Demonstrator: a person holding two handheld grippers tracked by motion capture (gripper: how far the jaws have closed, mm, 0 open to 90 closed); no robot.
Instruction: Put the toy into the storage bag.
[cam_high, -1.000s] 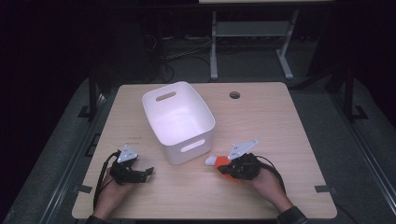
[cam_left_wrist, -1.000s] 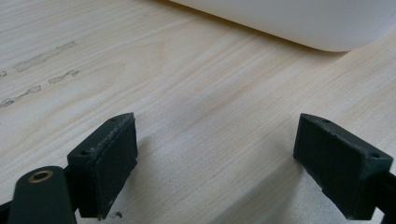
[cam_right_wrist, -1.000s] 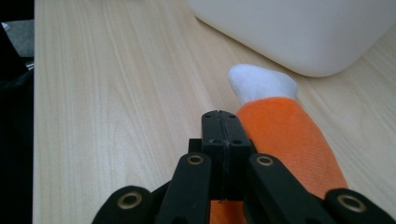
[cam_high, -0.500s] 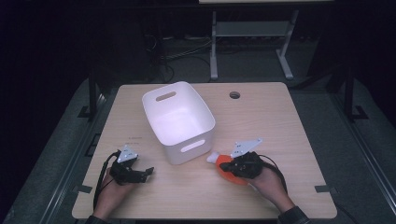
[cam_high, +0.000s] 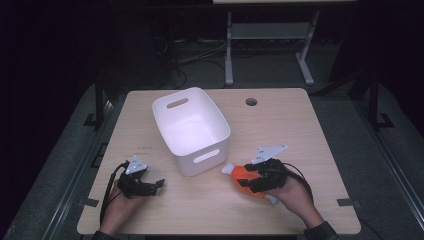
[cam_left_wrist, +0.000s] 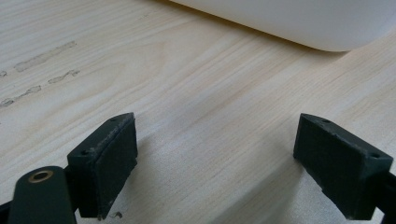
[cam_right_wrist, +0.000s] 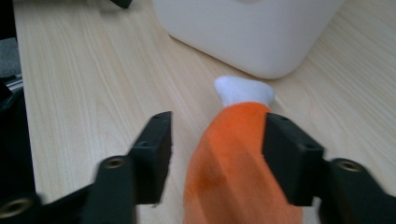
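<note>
One white bin, one orange-and-white soft toy and two claws sit on the light wooden tabletop. The toy is a plump orange body tapering to a small white tip, lying near the tabletop's front edge, its tip pointing toward the bin's near corner, just beside it but apart. The right claw has its jaws set wide around the orange body; in the right gripper view the toy touches the right-hand jaw, with a gap at the other. The left claw rests low over bare wood left of the bin, jaws wide apart, holding nothing
</note>
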